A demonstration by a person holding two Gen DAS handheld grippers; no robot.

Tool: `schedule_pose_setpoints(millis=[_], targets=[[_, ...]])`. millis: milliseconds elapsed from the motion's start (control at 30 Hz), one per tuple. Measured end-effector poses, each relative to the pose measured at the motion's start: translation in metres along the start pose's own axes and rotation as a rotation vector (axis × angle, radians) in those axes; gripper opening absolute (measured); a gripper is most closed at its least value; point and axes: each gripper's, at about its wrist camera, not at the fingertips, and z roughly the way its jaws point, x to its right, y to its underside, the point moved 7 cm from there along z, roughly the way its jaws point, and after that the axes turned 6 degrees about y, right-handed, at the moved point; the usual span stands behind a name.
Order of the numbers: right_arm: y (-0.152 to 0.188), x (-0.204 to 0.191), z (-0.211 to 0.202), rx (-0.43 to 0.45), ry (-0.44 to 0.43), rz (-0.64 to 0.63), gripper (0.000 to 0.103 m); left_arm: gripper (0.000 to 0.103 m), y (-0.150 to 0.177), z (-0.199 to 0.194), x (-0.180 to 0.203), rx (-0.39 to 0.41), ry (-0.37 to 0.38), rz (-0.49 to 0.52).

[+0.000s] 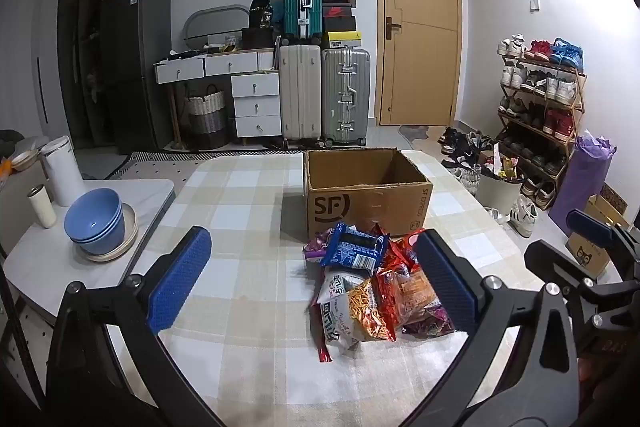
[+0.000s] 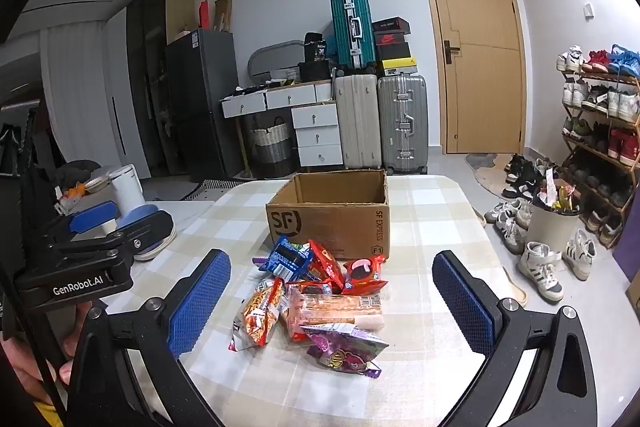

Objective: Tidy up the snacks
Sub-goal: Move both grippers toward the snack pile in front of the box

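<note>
Shiny, crinkly snack bags (image 2: 312,303) heaped mid-frame on checked cloth (image 2: 432,379), just below square brown cardboard box (image 2: 332,215). Left gripper (image 1: 316,279) and right gripper (image 2: 332,303) spread wide, bumpy blue pads (image 2: 198,303), holding nothing.

Checked table (image 2: 440,227): box (image 2: 332,223), snack packets (image 2: 312,303)

box (image 2: 332,223): 1 | suitcases (image 2: 358,119): 3 | blue bowls (image 1: 95,221): 2

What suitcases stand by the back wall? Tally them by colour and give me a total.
Teal suitcase: 1
Beige suitcase: 1
Silver suitcase: 1
Total: 3
</note>
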Motion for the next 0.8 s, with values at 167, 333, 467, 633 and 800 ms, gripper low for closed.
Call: schedule_pose_setpoints(millis=[167, 333, 467, 633, 800], targets=[[0.001, 0.001, -0.001, -0.009, 0.000, 0.010, 0.103, 0.102, 0.001, 0.001, 0.000, -0.007, 0.003, -0.001], [0.002, 0.001, -0.002, -0.013, -0.002, 0.010, 0.103, 0.102, 0.006, 0.001, 0.001, -0.010, 0.003, 0.002], [0.003, 0.003, 0.000, -0.018, -0.003, 0.009, 0.103, 0.102, 0.011, 0.004, 0.001, -0.021, -0.001, 0.004], [0.005, 0.006, 0.007, -0.033, 0.000, 0.015, 0.103, 0.102, 0.014, 0.019, -0.005, -0.051, -0.010, -0.002], [0.015, 0.012, 0.020, -0.067, 0.000, 0.031, 0.103, 0.102, 0.024, 0.039, -0.022, -0.073, -0.026, -0.021]])
